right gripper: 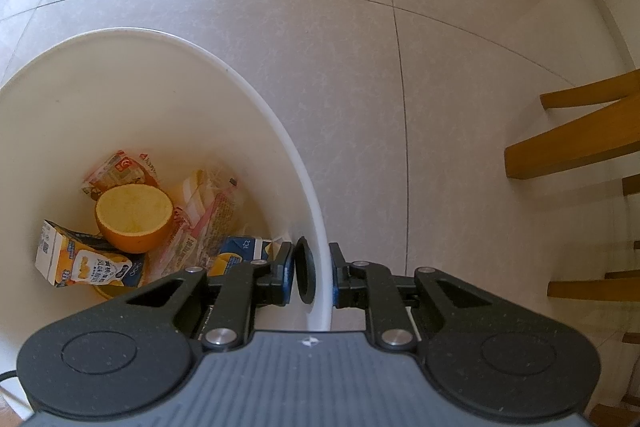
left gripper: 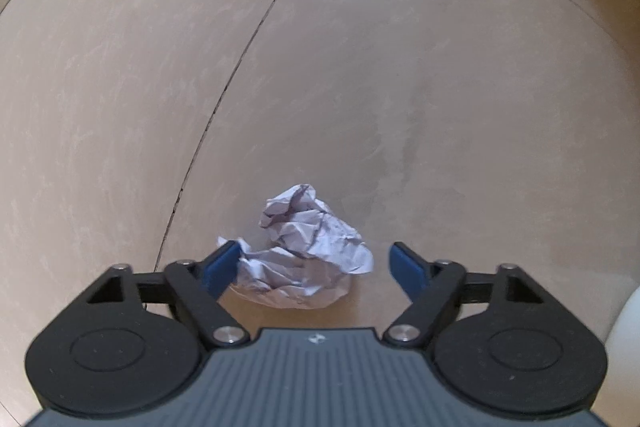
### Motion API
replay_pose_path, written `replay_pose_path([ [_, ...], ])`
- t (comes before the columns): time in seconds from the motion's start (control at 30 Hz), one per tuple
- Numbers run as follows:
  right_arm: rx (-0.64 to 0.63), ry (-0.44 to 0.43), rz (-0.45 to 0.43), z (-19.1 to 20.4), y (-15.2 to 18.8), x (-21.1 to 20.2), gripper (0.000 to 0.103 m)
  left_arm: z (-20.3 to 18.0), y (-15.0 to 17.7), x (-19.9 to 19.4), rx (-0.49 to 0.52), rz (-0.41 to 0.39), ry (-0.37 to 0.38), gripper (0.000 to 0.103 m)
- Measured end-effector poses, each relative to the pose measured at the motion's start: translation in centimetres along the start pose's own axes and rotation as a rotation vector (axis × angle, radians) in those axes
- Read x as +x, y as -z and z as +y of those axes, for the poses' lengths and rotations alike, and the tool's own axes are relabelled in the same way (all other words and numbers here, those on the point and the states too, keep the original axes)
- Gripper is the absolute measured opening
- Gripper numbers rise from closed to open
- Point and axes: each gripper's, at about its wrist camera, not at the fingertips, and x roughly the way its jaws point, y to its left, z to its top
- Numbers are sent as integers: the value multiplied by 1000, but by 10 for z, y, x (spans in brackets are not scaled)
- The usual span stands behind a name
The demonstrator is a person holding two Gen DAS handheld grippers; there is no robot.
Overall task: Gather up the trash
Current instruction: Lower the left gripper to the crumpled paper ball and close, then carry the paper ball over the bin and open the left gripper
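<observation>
The crumpled paper was found on the floor between the spread jaws of the left gripper, nearer its left pad; the right gripper was pinched on the bin rim.

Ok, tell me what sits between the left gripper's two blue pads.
The crumpled paper ball, lying on the tiled floor. In the left wrist view it touches the left pad, with a bare gap to the right one, so the left gripper is not yet clamping it.

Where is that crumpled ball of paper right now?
In the left wrist view, the crumpled paper lies on the tiled floor, between the open fingers of the left gripper, closer to the picture-left one.
</observation>
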Motion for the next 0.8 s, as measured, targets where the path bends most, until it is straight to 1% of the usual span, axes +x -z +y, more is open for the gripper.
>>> replay_pose_path([
  [0.03,-1,1,0,0,0,0,21,-1,1,-1,2,-11,-5,68],
  [0.07,-2,2,0,0,0,0,21,-1,2,1,4,-20,-10,65],
  [0.1,0,2,0,0,0,1,21,-1,2,2,2,-22,-13,60],
  [0.13,2,2,1,0,0,1,21,-1,2,3,-2,-19,-11,52],
  [0.23,2,3,0,0,0,0,21,-5,1,2,10,-13,-27,47],
  [0.33,3,2,0,0,0,0,21,-12,-1,1,56,-17,-57,45],
  [0.47,1,1,0,-1,0,0,21,-25,-6,-19,87,14,-57,44],
  [0.57,6,-4,4,-1,-1,0,21,-42,-11,-50,189,28,-67,44],
  [0.63,2,-6,4,-2,-1,0,20,-60,-13,-78,264,26,-54,44],
  [0.8,-1,-8,2,-2,0,-1,20,-111,-12,-164,392,-18,83,44],
])
